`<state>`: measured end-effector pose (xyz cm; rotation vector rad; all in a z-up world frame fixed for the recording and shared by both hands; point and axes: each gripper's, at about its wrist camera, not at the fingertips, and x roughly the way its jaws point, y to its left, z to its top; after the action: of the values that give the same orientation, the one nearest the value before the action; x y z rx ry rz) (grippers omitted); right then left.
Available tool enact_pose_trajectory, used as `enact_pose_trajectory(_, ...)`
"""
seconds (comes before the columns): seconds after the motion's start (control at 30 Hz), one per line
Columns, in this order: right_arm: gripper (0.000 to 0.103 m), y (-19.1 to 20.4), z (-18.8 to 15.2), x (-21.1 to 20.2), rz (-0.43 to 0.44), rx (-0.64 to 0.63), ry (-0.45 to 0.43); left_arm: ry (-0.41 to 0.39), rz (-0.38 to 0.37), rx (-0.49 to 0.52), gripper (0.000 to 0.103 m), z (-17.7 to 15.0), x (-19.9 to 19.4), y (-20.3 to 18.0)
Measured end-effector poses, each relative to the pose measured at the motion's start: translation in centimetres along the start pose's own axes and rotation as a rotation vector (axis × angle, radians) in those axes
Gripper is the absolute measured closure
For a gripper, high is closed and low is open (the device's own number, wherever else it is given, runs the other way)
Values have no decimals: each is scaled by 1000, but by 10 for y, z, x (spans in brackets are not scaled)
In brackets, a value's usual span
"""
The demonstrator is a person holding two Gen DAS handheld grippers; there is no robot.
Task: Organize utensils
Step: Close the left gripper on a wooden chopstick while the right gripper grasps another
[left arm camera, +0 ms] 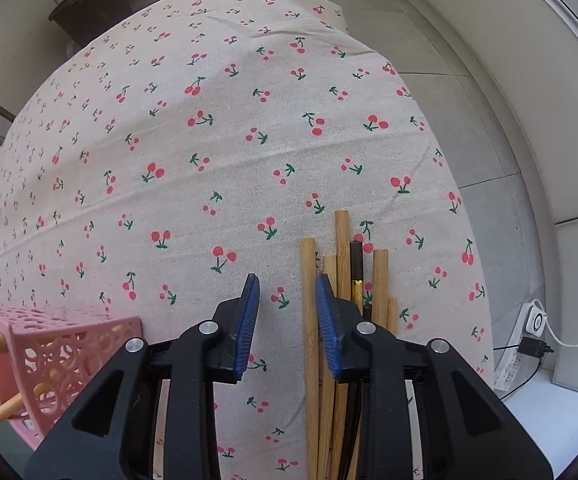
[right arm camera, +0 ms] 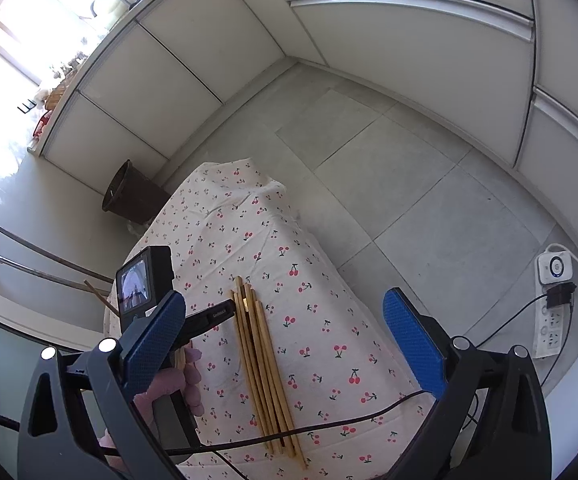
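Bamboo chopsticks (right arm camera: 263, 364) lie bunched lengthwise on a table under a cherry-print cloth (left arm camera: 193, 152). The left wrist view shows about six pale sticks and one dark, gold-banded stick (left arm camera: 356, 276) among them; the exact count is uncertain where they overlap. The left gripper (left arm camera: 287, 316) points steeply down beside the bundle, its two blue-padded jaws narrowly parted with only cloth between them, grasping nothing; the right-hand jaw overlaps the nearest sticks, contact not discernible. One pink perforated basket (left arm camera: 55, 356) lies tipped at lower left, two wooden handles protruding. The right gripper (right arm camera: 289, 344) hovers above, jaws spread wide, empty. One hand (right arm camera: 171, 390) holds the left gripper's handle.
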<state>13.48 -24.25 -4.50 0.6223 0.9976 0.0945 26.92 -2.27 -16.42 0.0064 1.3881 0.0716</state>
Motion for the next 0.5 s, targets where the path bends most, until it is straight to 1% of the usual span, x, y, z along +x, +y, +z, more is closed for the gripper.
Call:
enact_pose_trajectory(0.07,7,0,0,1,-4,0,1,16,1,14,81,1,4,-5)
enact_pose_trajectory(0.13,7,-1,0,2,-16,1,5,26,-12,4,84,3,7,-6)
enact_pose_trajectory(0.17,7,-2,0,4,-23,1,11,32,-29,-5,91,4,8,-7)
enact_pose_trajectory(0.2,7,-3,0,6,-28,0,17,45,-66,-19,97,6,9,-6)
enact_pose_trajectory(0.23,7,-4,0,9,-37,0,27,49,-94,-28,97,6,8,-7)
enact_pose_trajectory(0.27,7,-5,-1,12,-46,1,37,47,-101,-20,97,3,8,-10)
enact_pose_trajectory(0.37,7,-13,-5,30,-71,23,83,16,-81,20,97,-10,5,-21)
enact_pose_trajectory(0.43,7,-19,-10,49,-79,44,145,-2,-99,13,97,-21,2,-22)
enact_pose_trajectory(0.5,7,-21,-15,65,-67,54,196,-25,-127,5,97,-35,0,-17)
